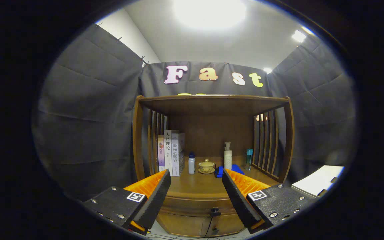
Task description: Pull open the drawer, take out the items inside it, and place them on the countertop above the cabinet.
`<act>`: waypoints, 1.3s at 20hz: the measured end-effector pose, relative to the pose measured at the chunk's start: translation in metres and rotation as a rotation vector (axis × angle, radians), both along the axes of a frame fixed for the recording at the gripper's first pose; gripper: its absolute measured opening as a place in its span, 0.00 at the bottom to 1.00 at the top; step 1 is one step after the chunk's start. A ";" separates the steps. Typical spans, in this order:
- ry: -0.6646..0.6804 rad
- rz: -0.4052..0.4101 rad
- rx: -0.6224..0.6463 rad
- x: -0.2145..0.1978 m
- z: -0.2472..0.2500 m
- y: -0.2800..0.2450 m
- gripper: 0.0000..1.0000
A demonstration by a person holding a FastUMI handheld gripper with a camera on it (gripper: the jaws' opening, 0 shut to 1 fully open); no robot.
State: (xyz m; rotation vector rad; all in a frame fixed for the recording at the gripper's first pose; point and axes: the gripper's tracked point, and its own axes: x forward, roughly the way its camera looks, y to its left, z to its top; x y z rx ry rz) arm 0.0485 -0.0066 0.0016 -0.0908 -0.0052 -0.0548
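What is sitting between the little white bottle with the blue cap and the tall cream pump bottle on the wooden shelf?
In the gripper view, a small yellowish lidded teacup on a saucer stands between the white blue-capped bottle and the cream pump bottle, beyond the open gripper.

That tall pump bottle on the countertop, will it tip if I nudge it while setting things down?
Probably. The pump bottle is tall and narrow, so likely top-heavy. It stands close to the lidded cup, which looks fragile. The gripper fingers are open, short of it.

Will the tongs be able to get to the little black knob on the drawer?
Probably yes. The tongs are open, and the drawer knob sits just ahead, low between them, with nothing in front. The drawer looks closed.
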 end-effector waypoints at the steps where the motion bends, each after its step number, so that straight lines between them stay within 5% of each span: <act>1: 0.008 0.014 0.003 0.003 -0.006 0.000 0.96; 26: 0.193 -0.142 -0.056 0.048 -0.205 -0.067 0.97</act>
